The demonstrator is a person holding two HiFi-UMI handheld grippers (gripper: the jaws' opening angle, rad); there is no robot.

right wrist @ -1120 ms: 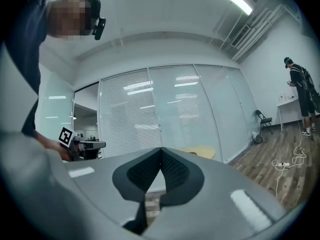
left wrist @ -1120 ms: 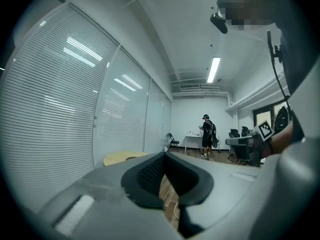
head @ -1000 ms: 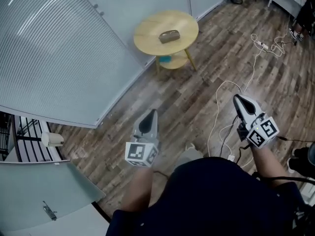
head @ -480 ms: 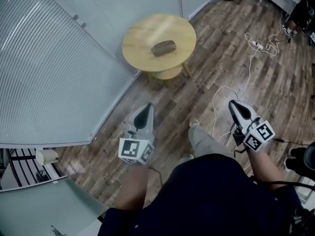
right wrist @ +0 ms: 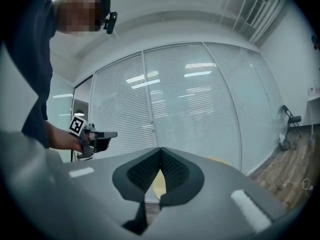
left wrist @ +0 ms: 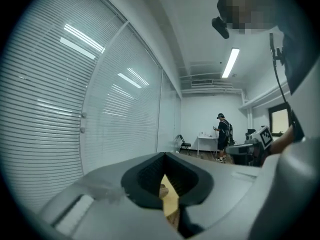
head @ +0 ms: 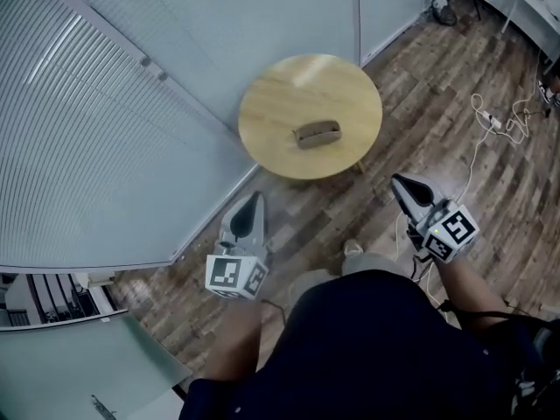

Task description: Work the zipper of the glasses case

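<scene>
A brown glasses case (head: pixel 317 133) lies near the middle of a small round wooden table (head: pixel 271 103) ahead of me. My left gripper (head: pixel 255 197) hangs short of the table at its near left, shut and empty. To the near right of the table my right gripper (head: pixel 395 180) is likewise shut with nothing in it. Both are held above the floor, well apart from the case. In the left gripper view the left gripper (left wrist: pixel 164 155) has its tips touching, and a sliver of the table (left wrist: pixel 171 200) shows below them. The right gripper (right wrist: pixel 160 149) looks the same in the right gripper view.
A glass wall with blinds (head: pixel 105 129) runs along the left, close to the table. White cables and a power strip (head: pixel 492 121) trail over the wooden floor on the right. A person (left wrist: pixel 222 136) stands at the far end of the room by a white desk.
I have walked closer: the table and the case have grown larger and slid toward the middle of the head view. Both grippers stayed shut and moved along with me.
</scene>
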